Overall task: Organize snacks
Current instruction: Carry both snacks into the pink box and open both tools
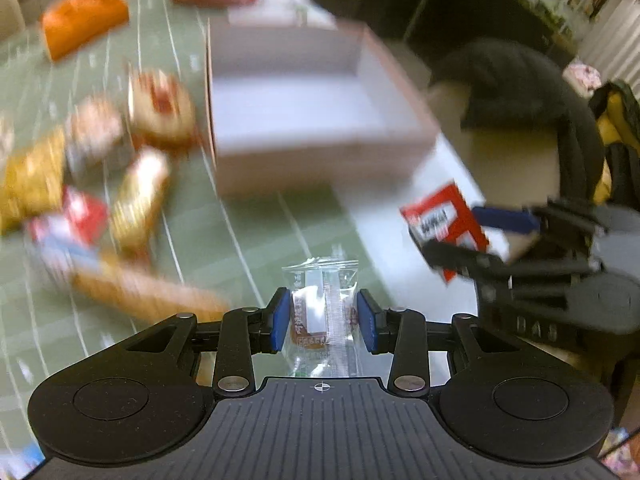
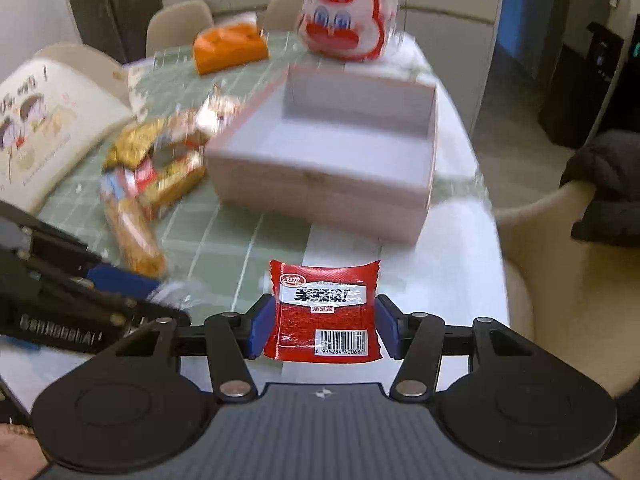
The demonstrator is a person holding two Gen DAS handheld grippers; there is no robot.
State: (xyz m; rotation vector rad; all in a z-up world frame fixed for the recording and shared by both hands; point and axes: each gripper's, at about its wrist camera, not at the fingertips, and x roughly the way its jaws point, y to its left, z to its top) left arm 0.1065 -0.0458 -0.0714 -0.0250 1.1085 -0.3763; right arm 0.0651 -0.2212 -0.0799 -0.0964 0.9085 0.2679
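The left tool is clamped on a small clear-wrapped snack, its blue pads pressing the wrapper from both sides, with a brown piece showing through the plastic. The right tool grips a red snack packet by its two edges; the packet stands upright between the pads, its white label and barcode facing the camera. Both tools hang above the tabletop, which wears a green cloth with a pale grid.

Ahead of them sits an open white box with pinkish outer walls; what I can see of its inside is bare. From the left wrist view the right tool shows off to the right with its red packet, near the box's near corner.

Left of the box lies a loose heap of snacks: gold-wrapped packets, a red and white one, and a long orange-brown roll nearest the tools. They are too blurred to tell apart further. Beyond the heap rests an orange pack, and just behind the box stands a white and red cartoon-faced bag. Pale chairs ring the far side, and a dark garment drapes over the chair on the right.
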